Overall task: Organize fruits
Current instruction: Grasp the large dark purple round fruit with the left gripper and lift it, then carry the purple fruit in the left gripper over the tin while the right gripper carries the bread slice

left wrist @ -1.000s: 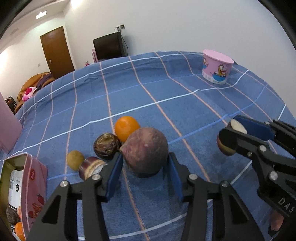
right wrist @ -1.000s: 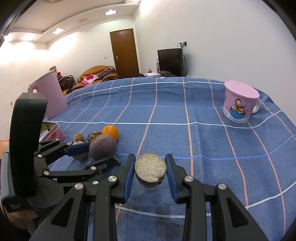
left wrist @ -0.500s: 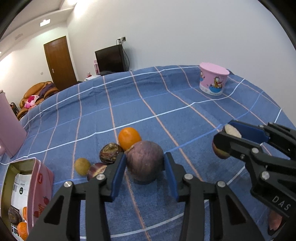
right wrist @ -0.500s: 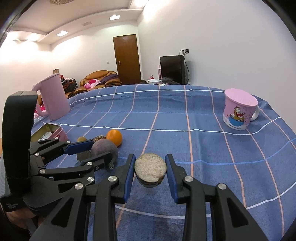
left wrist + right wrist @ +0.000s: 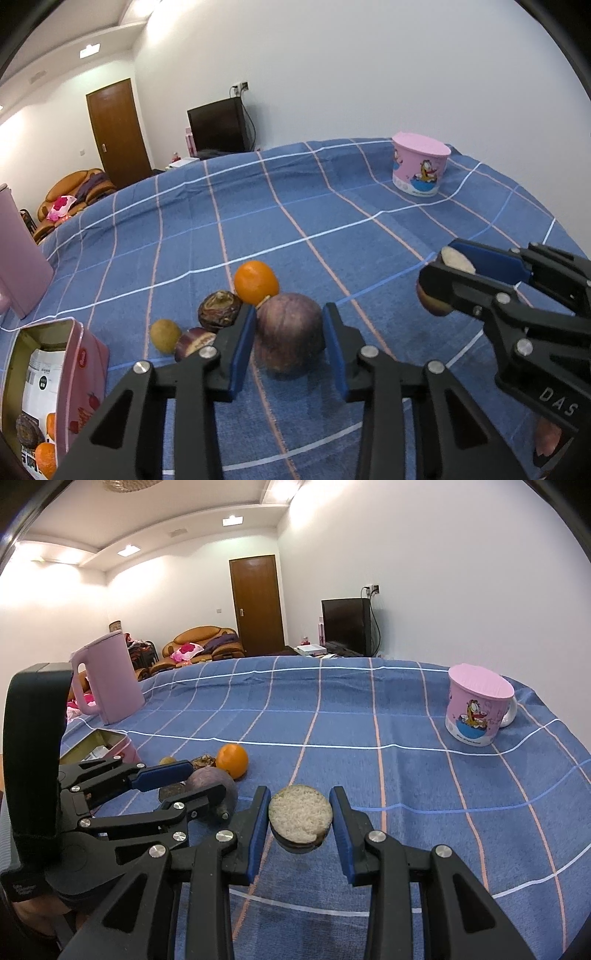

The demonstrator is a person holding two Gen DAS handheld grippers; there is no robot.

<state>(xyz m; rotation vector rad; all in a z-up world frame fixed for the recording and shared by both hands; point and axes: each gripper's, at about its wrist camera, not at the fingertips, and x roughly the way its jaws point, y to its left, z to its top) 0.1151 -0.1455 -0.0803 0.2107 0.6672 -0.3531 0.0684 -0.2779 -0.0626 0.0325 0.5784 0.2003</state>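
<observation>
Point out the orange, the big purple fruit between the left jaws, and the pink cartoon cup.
orange (image 5: pixel 256 281), left wrist view, middle of its peel.
big purple fruit (image 5: pixel 290 332), left wrist view, front of its skin.
pink cartoon cup (image 5: pixel 476 712), right wrist view, its printed side wall.

Both wrist views look down-forward; both show the tablecloth (image 5: pixel 332 206).

Bright ceiling light, fisheye-warped edges

Walls: white, all round me.
Door (image 5: pixel 257 605): brown wood, on the far wall.
Sofa (image 5: pixel 201 644): orange-brown, left of the door.
Television (image 5: pixel 346 626): dark, right of the door.
Ceiling lights (image 5: pixel 232 520): lit, above the door.
</observation>
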